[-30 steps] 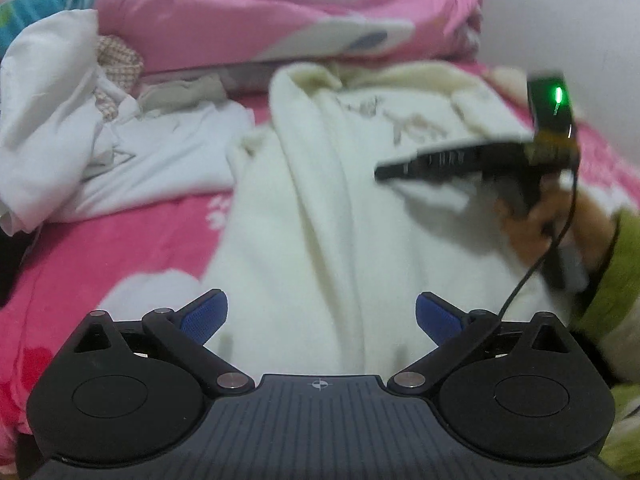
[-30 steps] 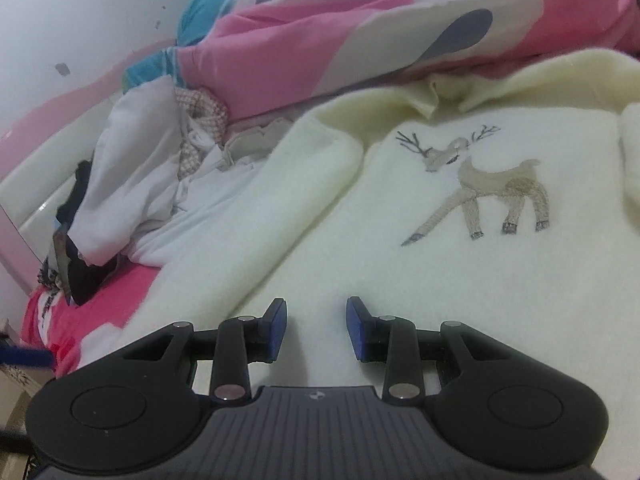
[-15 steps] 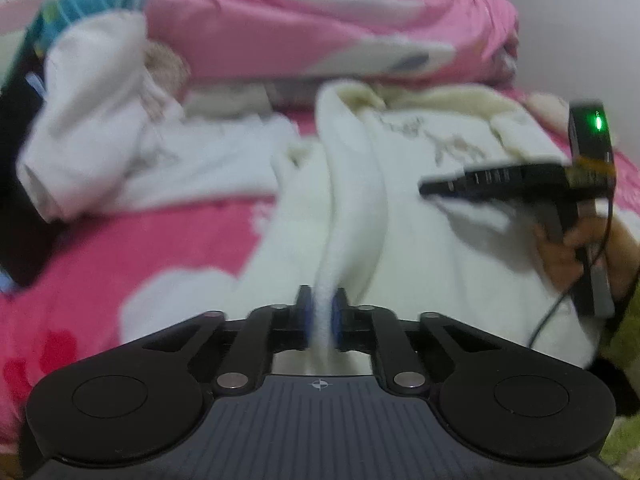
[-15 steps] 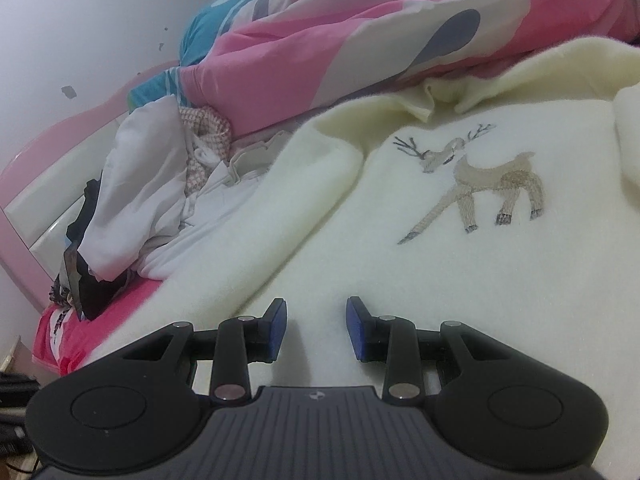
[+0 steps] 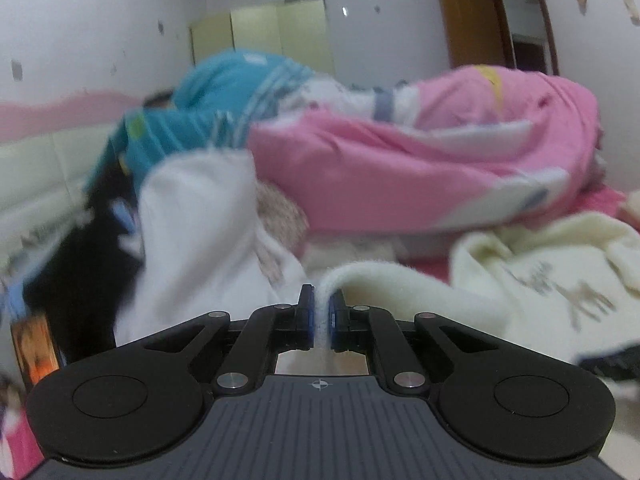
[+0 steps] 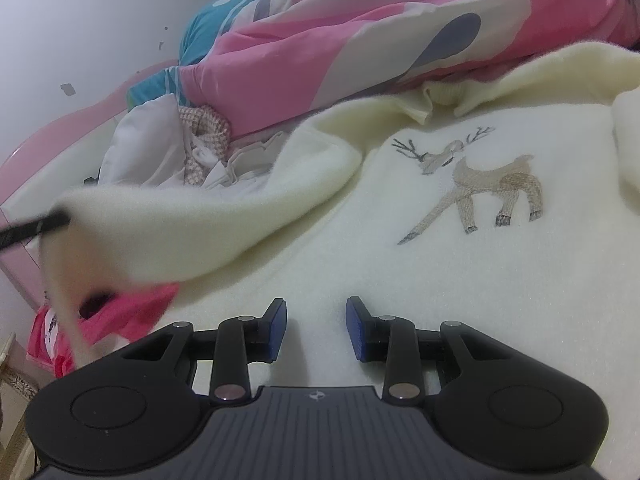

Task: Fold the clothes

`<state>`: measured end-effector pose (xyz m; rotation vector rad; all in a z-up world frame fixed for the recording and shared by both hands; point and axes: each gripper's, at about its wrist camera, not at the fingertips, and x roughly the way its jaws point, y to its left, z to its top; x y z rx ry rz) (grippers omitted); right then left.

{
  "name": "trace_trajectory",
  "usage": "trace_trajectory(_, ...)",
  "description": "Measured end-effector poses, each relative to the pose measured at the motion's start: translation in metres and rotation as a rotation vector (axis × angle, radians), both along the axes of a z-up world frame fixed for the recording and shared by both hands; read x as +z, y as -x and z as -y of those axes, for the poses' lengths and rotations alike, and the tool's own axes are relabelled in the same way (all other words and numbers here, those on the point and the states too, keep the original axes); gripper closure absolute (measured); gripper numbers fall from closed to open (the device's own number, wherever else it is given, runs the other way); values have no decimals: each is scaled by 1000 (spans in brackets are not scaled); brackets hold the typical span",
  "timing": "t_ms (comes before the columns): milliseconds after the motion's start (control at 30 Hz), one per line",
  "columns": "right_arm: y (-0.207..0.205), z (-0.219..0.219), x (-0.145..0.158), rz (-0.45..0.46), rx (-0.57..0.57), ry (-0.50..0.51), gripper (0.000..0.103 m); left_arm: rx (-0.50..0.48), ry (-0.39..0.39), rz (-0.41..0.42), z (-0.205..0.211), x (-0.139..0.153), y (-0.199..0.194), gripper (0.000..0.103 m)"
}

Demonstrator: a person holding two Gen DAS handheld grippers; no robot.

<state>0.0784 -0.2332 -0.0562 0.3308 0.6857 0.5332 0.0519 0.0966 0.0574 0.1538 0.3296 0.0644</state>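
Two grippers are over the bed: the left gripper is pinched tight on the edge of the cream sweater, holding that side lifted off the pink sheet. The right gripper hovers with its jaws partly apart and empty over the sweater's front, below the embroidered deer. Near the bed's far edge lies a pink duvet.

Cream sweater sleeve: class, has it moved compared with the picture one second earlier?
Yes. The sleeve, pinched by the left gripper, now hangs raised above the deer motif.
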Motion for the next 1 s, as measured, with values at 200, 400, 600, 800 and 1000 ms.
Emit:
trace_trajectory(200,1,1,-2,1,-5,-9,68,82,-66,162,-4,26,-44,97)
trace_trajectory(400,1,2,-3,0,-8,-23,68,182,-38,110,-21,7,-102,96)
trace_trajectory(600,0,3,-5,-5,-9,-44,68,146,-39,12,-15,-50,-120,94)
trace_trajectory(800,0,3,-5,-7,-9,-48,68,156,-18,-177,-15,-95,-142,89)
trace_trajectory(1000,-1,5,-6,-8,-10,-57,68,138,9,-216,-12,-86,-124,72)
